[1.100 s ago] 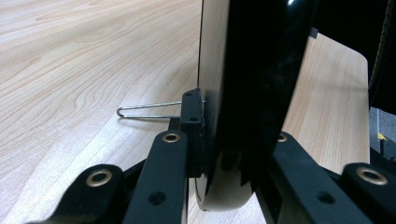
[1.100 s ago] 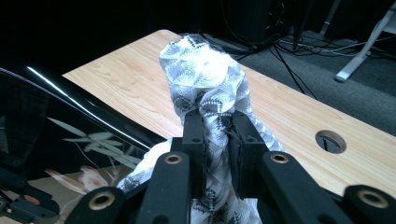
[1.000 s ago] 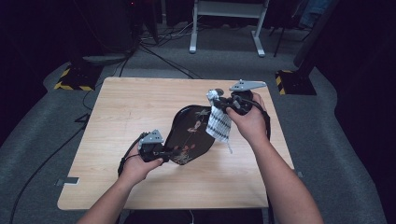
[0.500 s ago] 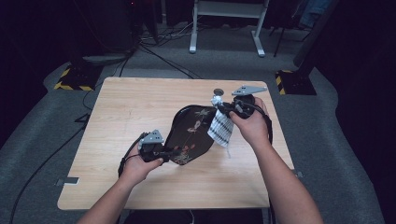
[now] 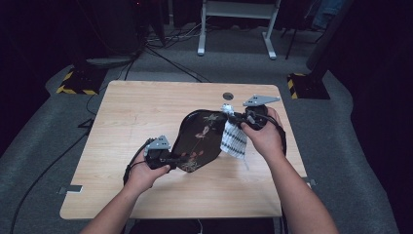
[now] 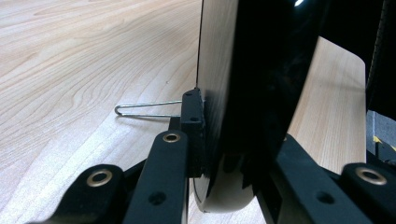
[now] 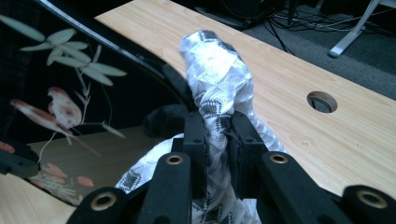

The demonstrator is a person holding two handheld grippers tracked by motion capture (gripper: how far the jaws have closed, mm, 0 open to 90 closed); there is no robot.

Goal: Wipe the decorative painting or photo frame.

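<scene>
Since 1 second ago, the right gripper point(image 5: 233, 117) has slid its cloth point(image 5: 234, 139) a little way toward the far rim of the tray point(image 5: 199, 139), while the left gripper point(image 5: 171, 159) has stayed where it was.

Biggest is the table point(image 5: 141, 112), a pale wood board with soft grain lines, rounded corners and 1 round hole point(image 5: 228, 96) near its far edge. On it, tilted up on its near edge, stands the tray, black, shiny and smooth, oval in shape, with painted birds point(image 7: 58, 109), leaves and pink flowers. Its back shows as glossy black in the left gripper view point(image 6: 261, 88).

The cloth is white with a dark zigzag pattern, soft and crumpled into a bunch point(image 7: 217, 79); it hangs against the right side of the tray.

2 bare forearms reach in from below. The left hand point(image 5: 143, 170) grips low and level; its tongs pinch the near rim of the tray. The right hand point(image 5: 265, 134) is held higher; its tongs squeeze tight on the cloth.
</scene>
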